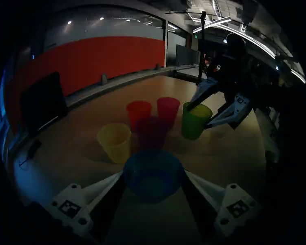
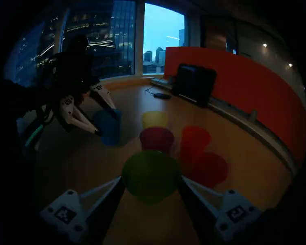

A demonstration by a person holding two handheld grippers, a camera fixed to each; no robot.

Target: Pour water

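In the left gripper view, a dark monitor (image 1: 43, 100) stands at the far left of the wooden table (image 1: 230, 163), in front of a red wall (image 1: 112, 57). Right of it is a loose cluster of plastic cups, all upright with the mouth wider than the base. A pale yellow cup (image 1: 114, 141) comes first, then a red cup (image 1: 138, 112) farther back. A dark maroon cup (image 1: 152, 130) stands in the middle, with a pinkish-red cup (image 1: 168, 108) behind it.

Nearest the camera, the left gripper (image 1: 153, 179) is clenched on a blue cup (image 1: 153, 173), one white finger pressing each side. The mouth faces the lens, and the plastic looks slightly see-through. Farther right, the right gripper (image 1: 198, 117) is clamped on a bright green cup (image 1: 196, 120) beside the pinkish-red one.

In the right gripper view, the left gripper (image 2: 107, 121) sits at the left, grasping the blue cup (image 2: 108, 126). To its right are the yellow cup (image 2: 154, 118) and the maroon cup (image 2: 156, 139). The green cup (image 2: 151, 173) is held close in the right gripper (image 2: 151, 179). Two red cups (image 2: 196, 139) stand at the right.

The light is too dim to tell whether any cup holds water, or whether the two held cups rest on the table.
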